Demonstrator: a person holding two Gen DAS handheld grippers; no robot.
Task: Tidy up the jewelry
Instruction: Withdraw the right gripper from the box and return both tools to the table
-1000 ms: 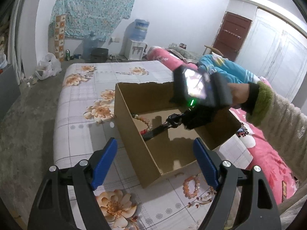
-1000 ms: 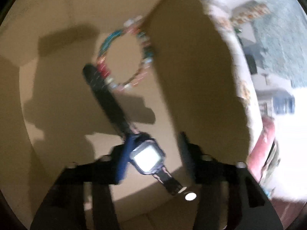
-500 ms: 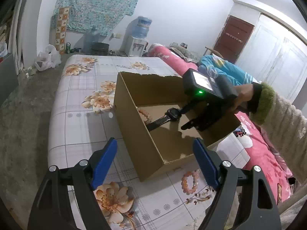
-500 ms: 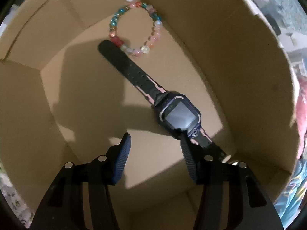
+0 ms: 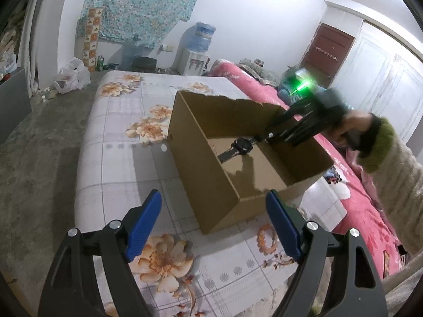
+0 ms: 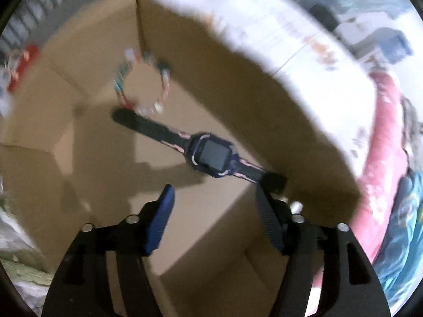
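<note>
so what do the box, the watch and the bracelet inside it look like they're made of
Box: plain brown cardboard, matt, with fold creases and a torn top edge.
Watch: glossy dark screen in a purple case, probably plastic; the matt black strap with pink lines looks like rubber or silicone.
Beaded bracelet: mixed pale, pink and teal beads, perhaps glass or plastic; the blur leaves it open.

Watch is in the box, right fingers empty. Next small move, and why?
Probably lower the left gripper onto the orange bead bracelet on the cloth beside the box. The watch already lies inside, the right gripper is opening with nothing between its fingers, and the left is open, nearest.
</note>
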